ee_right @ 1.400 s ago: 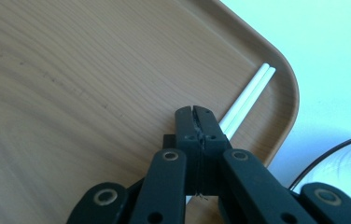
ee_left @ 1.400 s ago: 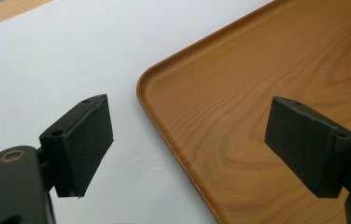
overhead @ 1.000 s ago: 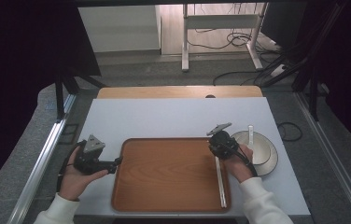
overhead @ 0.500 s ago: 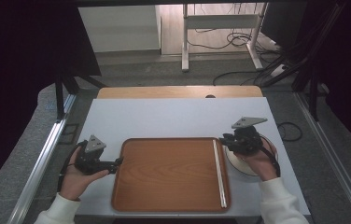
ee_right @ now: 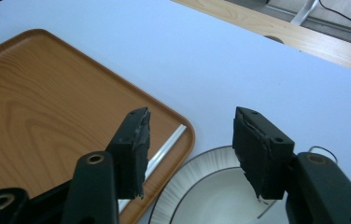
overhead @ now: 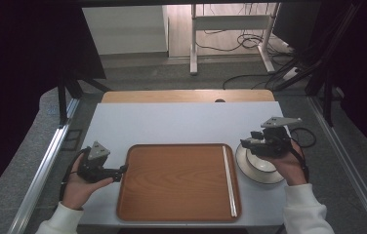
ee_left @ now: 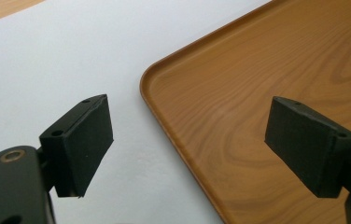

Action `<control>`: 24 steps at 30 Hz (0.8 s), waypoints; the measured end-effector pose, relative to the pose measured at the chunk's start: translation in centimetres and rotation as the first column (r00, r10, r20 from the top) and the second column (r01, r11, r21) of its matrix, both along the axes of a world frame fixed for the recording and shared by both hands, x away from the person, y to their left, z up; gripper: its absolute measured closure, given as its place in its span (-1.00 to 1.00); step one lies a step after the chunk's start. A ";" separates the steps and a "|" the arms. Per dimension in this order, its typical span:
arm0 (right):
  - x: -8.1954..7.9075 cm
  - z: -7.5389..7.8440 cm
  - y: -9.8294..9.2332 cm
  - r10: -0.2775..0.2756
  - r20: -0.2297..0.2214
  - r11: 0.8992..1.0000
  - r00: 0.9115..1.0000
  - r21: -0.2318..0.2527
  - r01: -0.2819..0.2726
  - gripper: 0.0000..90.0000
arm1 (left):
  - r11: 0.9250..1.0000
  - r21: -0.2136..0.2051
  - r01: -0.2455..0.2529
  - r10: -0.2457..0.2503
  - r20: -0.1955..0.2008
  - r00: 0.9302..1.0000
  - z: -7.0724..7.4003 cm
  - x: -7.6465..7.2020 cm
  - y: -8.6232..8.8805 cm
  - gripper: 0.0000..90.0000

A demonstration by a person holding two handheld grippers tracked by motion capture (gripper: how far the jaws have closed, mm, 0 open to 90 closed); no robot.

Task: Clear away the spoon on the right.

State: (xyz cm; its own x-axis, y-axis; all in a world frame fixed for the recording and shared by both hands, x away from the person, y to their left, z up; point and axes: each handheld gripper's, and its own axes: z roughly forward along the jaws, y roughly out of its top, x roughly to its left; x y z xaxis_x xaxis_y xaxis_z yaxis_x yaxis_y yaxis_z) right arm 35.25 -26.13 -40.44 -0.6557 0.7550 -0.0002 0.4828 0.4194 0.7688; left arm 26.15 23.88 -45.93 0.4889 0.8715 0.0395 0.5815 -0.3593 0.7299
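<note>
We have just let go of the thin pale stick [overhead: 229, 181], now lying along the wooden tray's [overhead: 172, 180] right edge; right gripper [overhead: 248, 143] jaws have spread, empty, above the white plate [overhead: 259, 176]. Left gripper [overhead: 121, 170] jaws gape at the tray's corner.

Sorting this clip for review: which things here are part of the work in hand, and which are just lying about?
In the job:
wooden tray
white stick lying in the tray along its right edge
white plate
right gripper, jaws just opening, nothing between them
left gripper, open at the tray's corner

Lying about:
cables on the floor
</note>
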 end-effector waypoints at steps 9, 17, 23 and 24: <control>0.1 0.0 -1.7 -0.046 -0.009 0.999 0.999 0.002 0.046 -0.01 | 1.000 -0.003 0.009 -0.009 0.004 1.000 0.1 0.3 -0.2 -0.68; 1.9 -0.2 -3.9 -0.131 -0.031 0.991 0.991 0.014 0.132 -0.02 | 1.000 -0.004 0.024 -0.024 0.007 1.000 0.3 0.5 -0.4 -0.68; 4.1 -1.0 -5.3 -0.183 -0.077 0.982 0.980 0.036 0.186 -0.06 | 1.000 0.002 0.031 -0.031 -0.005 1.000 -0.1 0.8 -0.6 -0.68; 4.5 -1.2 -5.5 -0.189 -0.087 0.981 0.978 0.035 0.192 -0.06 | 1.000 0.001 0.029 -0.029 -0.004 1.000 -0.1 0.8 -0.6 -0.68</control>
State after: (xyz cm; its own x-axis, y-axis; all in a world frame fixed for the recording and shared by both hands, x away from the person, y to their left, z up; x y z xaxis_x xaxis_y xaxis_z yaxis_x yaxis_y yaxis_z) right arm 39.73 -31.63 -41.67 -0.4961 0.8643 0.0832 0.6133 0.2809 0.7382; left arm 26.96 23.31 -46.05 0.5142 0.8568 0.0383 0.5738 -0.3769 0.7272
